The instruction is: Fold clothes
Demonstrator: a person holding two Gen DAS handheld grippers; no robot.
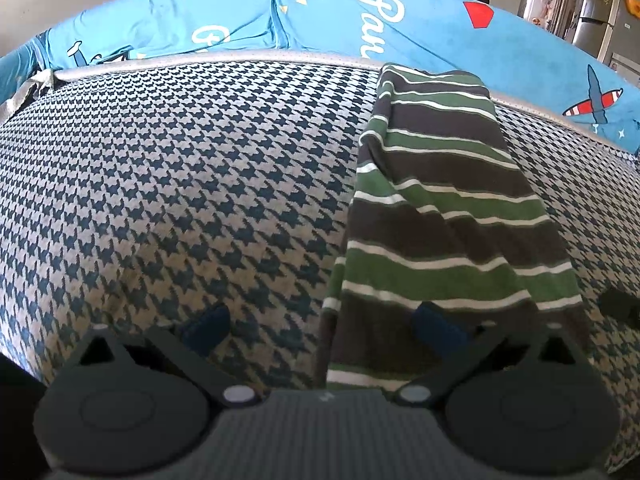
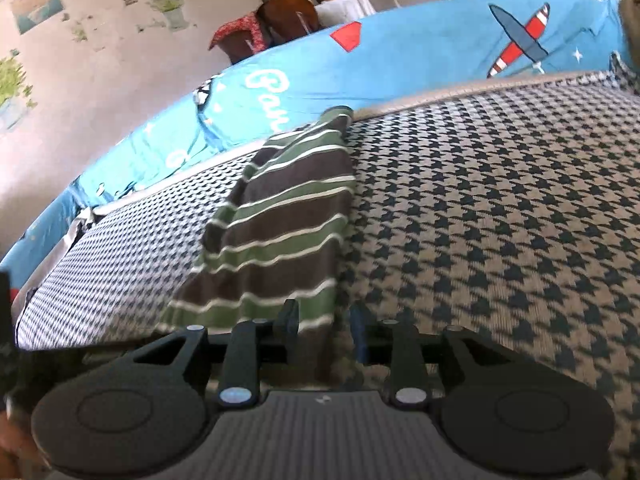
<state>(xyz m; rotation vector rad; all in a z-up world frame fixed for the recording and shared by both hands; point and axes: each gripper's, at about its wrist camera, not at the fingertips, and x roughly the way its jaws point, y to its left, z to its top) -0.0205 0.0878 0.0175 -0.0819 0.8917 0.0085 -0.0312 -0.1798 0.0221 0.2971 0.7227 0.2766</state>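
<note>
A green, brown and white striped garment [image 1: 440, 208] lies folded into a long narrow strip on the houndstooth-covered surface [image 1: 180, 168]. It runs from the far edge toward me. My left gripper [image 1: 320, 324] is open wide at the strip's near end, its right finger [image 1: 436, 324] over the cloth and its left finger [image 1: 208, 326] over bare houndstooth. In the right wrist view the garment [image 2: 280, 216] sits left of centre. My right gripper [image 2: 324, 320] is narrowed to a small gap, and the strip's near right edge lies in that gap.
A blue sheet [image 1: 328, 20] printed with planes and lettering lies beyond the padded surface's pale far rim [image 1: 240, 58]. Houndstooth fabric [image 2: 500, 220] spreads right of the garment. A wall with pictures [image 2: 80, 40] and furniture stand behind. A dark object [image 1: 620, 304] shows at the right edge.
</note>
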